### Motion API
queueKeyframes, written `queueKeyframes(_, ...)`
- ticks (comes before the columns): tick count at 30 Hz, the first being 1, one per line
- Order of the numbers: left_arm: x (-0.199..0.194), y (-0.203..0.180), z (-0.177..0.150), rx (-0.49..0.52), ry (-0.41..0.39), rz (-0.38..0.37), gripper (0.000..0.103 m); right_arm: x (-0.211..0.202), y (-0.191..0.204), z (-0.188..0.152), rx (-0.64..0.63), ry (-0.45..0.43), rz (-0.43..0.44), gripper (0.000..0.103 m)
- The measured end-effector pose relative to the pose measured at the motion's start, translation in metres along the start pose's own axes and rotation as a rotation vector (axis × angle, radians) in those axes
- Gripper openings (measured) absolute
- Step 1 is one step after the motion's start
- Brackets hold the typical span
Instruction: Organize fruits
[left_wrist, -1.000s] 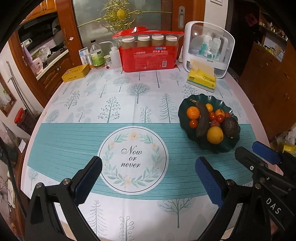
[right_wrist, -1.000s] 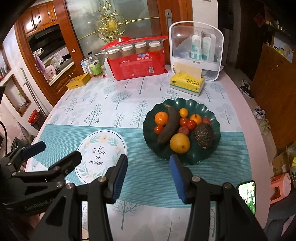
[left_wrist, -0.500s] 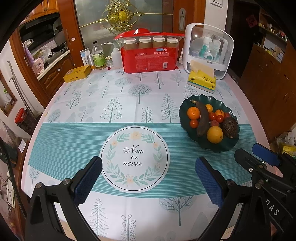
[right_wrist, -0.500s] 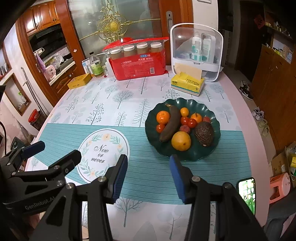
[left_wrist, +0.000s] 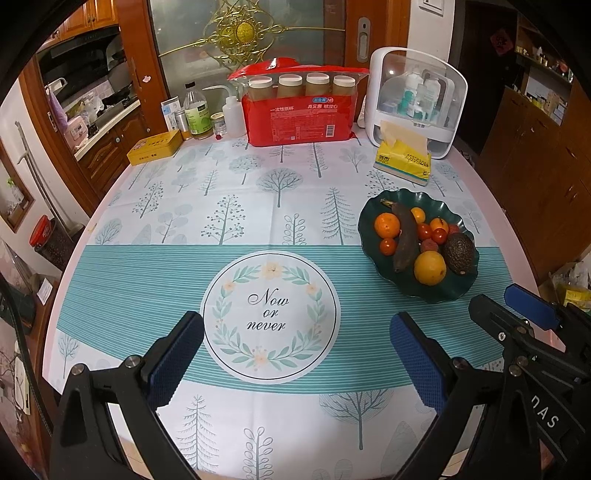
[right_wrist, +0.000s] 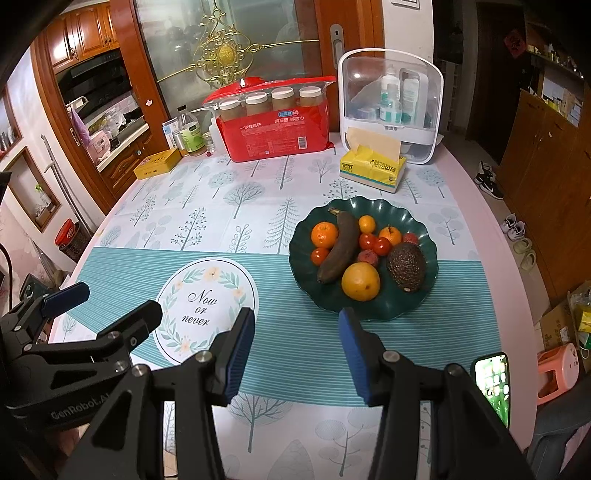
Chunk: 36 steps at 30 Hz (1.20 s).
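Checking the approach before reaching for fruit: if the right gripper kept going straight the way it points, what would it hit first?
Probably the striped tablecloth just short of the green plate; the right gripper is open and empty, though depth is uncertain.

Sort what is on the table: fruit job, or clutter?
Job: dark green scalloped plate, brown overripe banana, large orange, dark avocado, red cherry tomatoes.
Clutter: red cup package, yellow tissue pack, yellow tin.

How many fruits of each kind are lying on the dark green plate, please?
On the plate:
Orange citrus fruits: 4
Cherry tomatoes: 3
Pinkish-red bumpy fruits: 2
Browned banana: 1
Avocado: 1
Total: 11
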<state>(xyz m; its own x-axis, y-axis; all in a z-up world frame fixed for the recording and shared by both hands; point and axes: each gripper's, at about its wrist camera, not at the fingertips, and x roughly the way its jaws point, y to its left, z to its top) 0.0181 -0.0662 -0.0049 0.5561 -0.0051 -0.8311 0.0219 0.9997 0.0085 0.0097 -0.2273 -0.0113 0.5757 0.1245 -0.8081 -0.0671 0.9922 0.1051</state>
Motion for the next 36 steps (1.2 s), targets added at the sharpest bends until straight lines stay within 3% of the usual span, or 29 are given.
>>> queueKeyframes(36, 0.009, 0.011, 0.001, 0.007, 0.020, -0.006, 0.100, 0.002, 0.003, -0.001, -0.002, -0.005, -0.005, 0.048)
